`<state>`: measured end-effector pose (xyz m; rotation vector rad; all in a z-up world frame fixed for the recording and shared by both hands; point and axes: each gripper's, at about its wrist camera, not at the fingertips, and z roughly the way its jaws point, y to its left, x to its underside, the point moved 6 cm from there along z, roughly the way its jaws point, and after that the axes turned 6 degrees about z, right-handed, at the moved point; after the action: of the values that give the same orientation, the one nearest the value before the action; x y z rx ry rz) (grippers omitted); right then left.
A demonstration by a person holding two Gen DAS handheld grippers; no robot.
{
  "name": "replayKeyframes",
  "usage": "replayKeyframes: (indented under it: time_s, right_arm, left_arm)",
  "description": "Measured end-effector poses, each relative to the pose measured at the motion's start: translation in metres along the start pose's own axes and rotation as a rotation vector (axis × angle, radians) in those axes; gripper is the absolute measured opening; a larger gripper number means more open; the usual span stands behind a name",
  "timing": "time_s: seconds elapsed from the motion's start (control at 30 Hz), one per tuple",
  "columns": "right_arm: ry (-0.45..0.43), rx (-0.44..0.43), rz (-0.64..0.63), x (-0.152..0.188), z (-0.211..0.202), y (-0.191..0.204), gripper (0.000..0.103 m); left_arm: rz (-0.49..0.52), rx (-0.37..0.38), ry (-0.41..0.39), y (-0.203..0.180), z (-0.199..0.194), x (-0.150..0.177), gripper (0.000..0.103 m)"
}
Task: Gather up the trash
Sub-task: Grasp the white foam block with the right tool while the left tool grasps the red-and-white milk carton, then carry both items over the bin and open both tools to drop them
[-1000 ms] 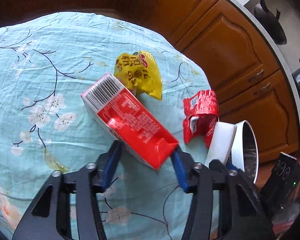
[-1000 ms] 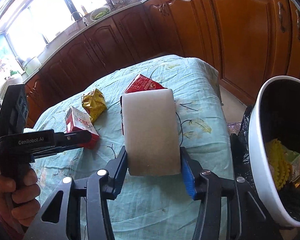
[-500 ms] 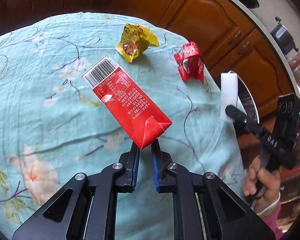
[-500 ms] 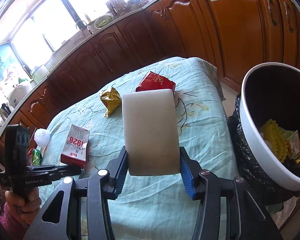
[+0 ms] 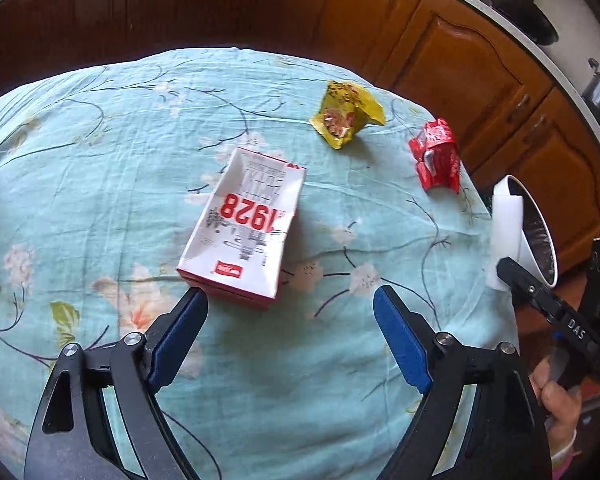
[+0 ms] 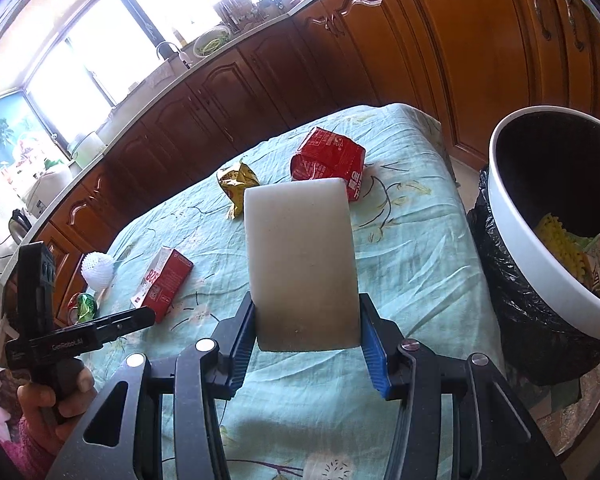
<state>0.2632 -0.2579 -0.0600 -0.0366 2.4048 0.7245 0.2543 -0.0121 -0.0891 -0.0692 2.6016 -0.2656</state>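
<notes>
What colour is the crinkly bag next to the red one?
Yellow bag, clearest in the left wrist view.

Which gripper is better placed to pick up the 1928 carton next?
Left. The left gripper, whose jaws have just been opening, stands wide and empty right at the carton. The right gripper is shut on a white sponge.

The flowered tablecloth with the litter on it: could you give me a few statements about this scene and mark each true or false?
1. The left gripper clamps the red and white carton marked 1928. False: its jaws have just been opening and the carton lies free on the light blue flowered tablecloth.
2. The right gripper holds a white rectangular sponge block. True.
3. The white-rimmed trash bin with a black liner is empty. False: yellow and greenish litter lies inside.
4. A crumpled yellow snack wrapper and a crumpled red wrapper lie on the cloth. True.
</notes>
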Motion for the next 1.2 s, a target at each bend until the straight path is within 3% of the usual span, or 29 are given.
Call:
replayKeyframes:
  time_s: [0.17,0.27,0.43,0.47,0.5,0.57,0.73,1.2]
  right_arm:
    - [-0.011,-0.009,0.001,-0.002,-0.005,0.001,0.049]
    - [-0.013,-0.014,0.007,-0.002,-0.002,0.003,0.049]
    - [-0.011,-0.015,0.026,0.001,0.006,0.006,0.049]
    - [-0.008,-0.014,0.026,0.002,0.006,0.006,0.049]
    - [-0.007,-0.014,0.023,0.003,0.006,0.007,0.049]
    - [-0.013,-0.011,0.015,0.004,0.004,0.009,0.049]
    - [-0.044,-0.006,0.019,0.004,-0.012,0.005,0.049]
    - [-0.122,0.096,0.093,0.01,-0.075,-0.052,0.049]
  left_arm:
    - [0.085,-0.056,-0.019,0.017,-0.009,0.005,0.087]
    - [0.188,-0.102,-0.033,0.018,-0.008,-0.007,0.087]
    - [0.243,-0.114,-0.048,0.008,0.009,-0.026,0.086]
    - [0.25,-0.125,-0.043,0.007,0.014,-0.026,0.073]
    - [0.251,-0.123,-0.032,0.007,0.019,-0.026,0.047]
    - [0.232,-0.103,-0.012,0.008,0.025,-0.023,0.047]
    - [0.235,-0.048,-0.059,-0.01,0.007,-0.016,0.046]
    - [0.42,0.154,-0.088,-0.157,-0.007,-0.007,0.046]
